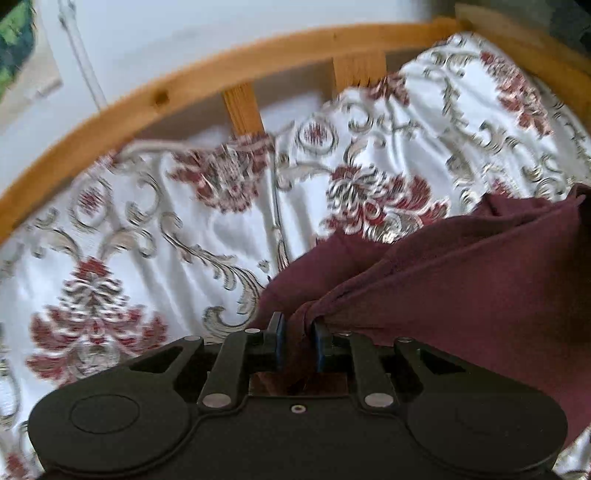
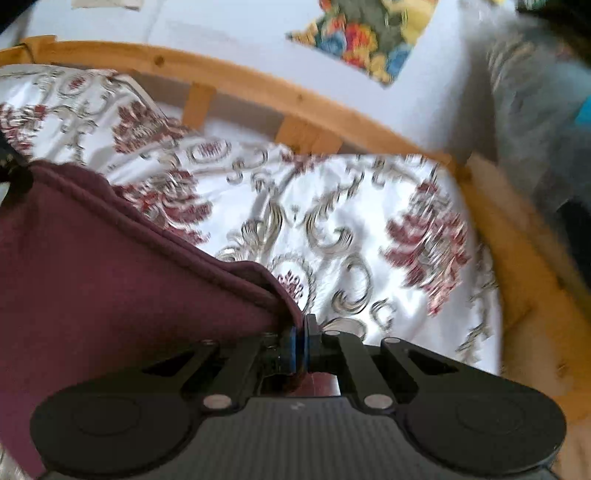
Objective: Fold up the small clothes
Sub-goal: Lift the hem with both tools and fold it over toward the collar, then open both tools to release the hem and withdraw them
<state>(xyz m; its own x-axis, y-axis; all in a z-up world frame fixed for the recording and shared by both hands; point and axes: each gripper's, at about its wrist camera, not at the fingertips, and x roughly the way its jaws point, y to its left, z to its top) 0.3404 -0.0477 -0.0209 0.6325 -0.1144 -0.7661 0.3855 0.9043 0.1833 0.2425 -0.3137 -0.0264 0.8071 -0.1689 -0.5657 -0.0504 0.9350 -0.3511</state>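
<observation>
A maroon garment (image 1: pixel 461 266) hangs stretched between my two grippers above a bed. In the left wrist view my left gripper (image 1: pixel 297 328) is shut on a bunched corner of the cloth, which spreads off to the right. In the right wrist view my right gripper (image 2: pixel 300 328) is shut on another corner of the maroon garment (image 2: pixel 92 266), whose hemmed edge runs up to the left. Both views are blurred by motion. The lower part of the garment is hidden behind the gripper bodies.
Below lies a white bedspread (image 1: pixel 166 236) with red and grey floral scrolls. A wooden bed frame rail (image 1: pixel 184 88) with slats curves behind it, in front of a white wall. A colourful picture (image 2: pixel 365 33) hangs on the wall. The frame's side rail (image 2: pixel 517 258) runs at the right.
</observation>
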